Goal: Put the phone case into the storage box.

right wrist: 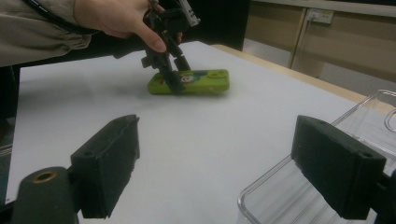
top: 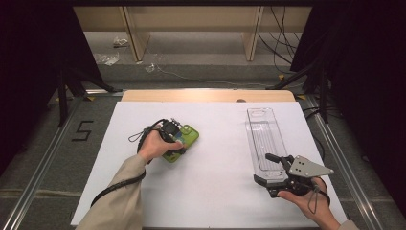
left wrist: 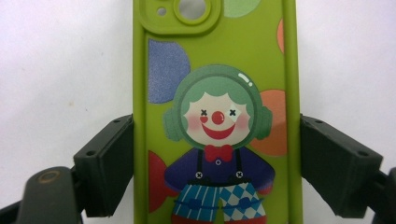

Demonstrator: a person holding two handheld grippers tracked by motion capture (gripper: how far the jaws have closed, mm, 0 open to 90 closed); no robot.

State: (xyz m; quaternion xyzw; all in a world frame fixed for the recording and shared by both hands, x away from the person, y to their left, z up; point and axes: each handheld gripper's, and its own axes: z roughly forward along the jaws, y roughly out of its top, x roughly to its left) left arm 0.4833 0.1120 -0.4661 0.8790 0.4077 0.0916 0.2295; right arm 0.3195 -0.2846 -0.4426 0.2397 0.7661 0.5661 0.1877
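Observation:
A green phone case point(top: 187, 135) printed with a clown lies flat on the white sheet, left of centre. My left gripper point(top: 174, 145) points down over its near end. Along the left gripper's own jaws, the black pads point(left wrist: 109, 163) sit against both long edges of the case point(left wrist: 217, 84), so my left gripper point(left wrist: 217, 163) is shut on it. From the right gripper view, the case point(right wrist: 205, 80) rests on the table with my left gripper point(right wrist: 172, 80) and a hand above it. My right gripper point(top: 267, 168) is open and holds nothing, beside the near end of a clear plastic tray point(top: 262, 134).
The white sheet point(top: 215, 187) covers most of the table. The long clear tray point(right wrist: 369, 116) lies at the right, running away from me. A wooden strip point(top: 206, 95) edges the far side. Metal rails flank the table, and cables lie on the floor beyond.

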